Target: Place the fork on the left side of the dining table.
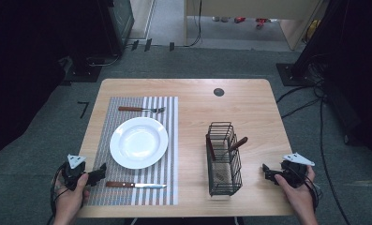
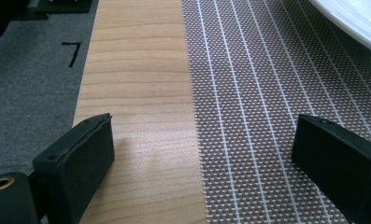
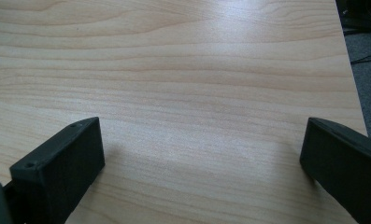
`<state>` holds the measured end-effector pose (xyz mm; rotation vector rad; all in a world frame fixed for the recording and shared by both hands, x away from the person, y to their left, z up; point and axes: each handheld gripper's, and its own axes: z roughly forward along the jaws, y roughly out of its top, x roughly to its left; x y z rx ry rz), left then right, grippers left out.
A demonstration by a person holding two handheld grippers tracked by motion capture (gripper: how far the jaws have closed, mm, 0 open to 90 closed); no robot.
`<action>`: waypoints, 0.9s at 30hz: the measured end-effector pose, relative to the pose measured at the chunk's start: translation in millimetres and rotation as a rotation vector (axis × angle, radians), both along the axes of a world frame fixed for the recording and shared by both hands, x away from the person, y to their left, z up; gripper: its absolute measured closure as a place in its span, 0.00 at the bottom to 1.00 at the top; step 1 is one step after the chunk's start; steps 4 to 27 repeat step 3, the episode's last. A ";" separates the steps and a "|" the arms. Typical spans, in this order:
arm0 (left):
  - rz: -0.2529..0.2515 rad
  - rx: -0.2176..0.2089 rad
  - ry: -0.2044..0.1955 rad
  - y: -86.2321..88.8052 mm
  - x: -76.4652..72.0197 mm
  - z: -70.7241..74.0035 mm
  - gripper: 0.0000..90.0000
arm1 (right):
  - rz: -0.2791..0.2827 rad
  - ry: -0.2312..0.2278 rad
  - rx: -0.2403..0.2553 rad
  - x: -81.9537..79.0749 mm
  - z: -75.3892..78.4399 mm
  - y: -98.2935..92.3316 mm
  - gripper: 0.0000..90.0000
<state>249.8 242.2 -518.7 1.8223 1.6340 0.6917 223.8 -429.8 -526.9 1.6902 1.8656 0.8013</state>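
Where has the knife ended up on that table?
In the high view, the knife lies on the striped placemat along its near edge, just below the white plate, with its wooden handle toward the left tongs.

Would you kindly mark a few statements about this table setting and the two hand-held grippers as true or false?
1. The knife lies on the placemat near the table's front edge. True.
2. The fork rests on the white plate. False: it lies on the placemat beyond the plate.
3. The left hand-held gripper is open and empty. True.
4. The wire caddy is empty. False: wooden-handled utensils stand in it.
5. The right hand-held gripper grips a spoon. False: it is open over bare table.
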 end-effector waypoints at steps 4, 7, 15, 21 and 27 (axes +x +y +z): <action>0.003 0.001 0.004 0.4 0.5 0.0 0.05 | 0.000 0.000 0.000 0.0 0.0 0.0 0.00; 0.003 0.001 0.004 0.4 0.5 0.0 0.05 | 0.000 0.000 0.000 0.0 0.0 0.0 0.00; 0.003 0.001 0.004 0.4 0.5 0.0 0.05 | 0.000 0.000 0.000 0.0 0.0 0.0 0.00; 0.003 0.001 0.004 0.4 0.5 0.0 0.05 | 0.000 0.000 0.000 0.0 0.0 0.0 0.00; 0.003 0.001 0.004 0.4 0.5 0.0 0.05 | 0.000 0.000 0.000 0.0 0.0 0.0 0.00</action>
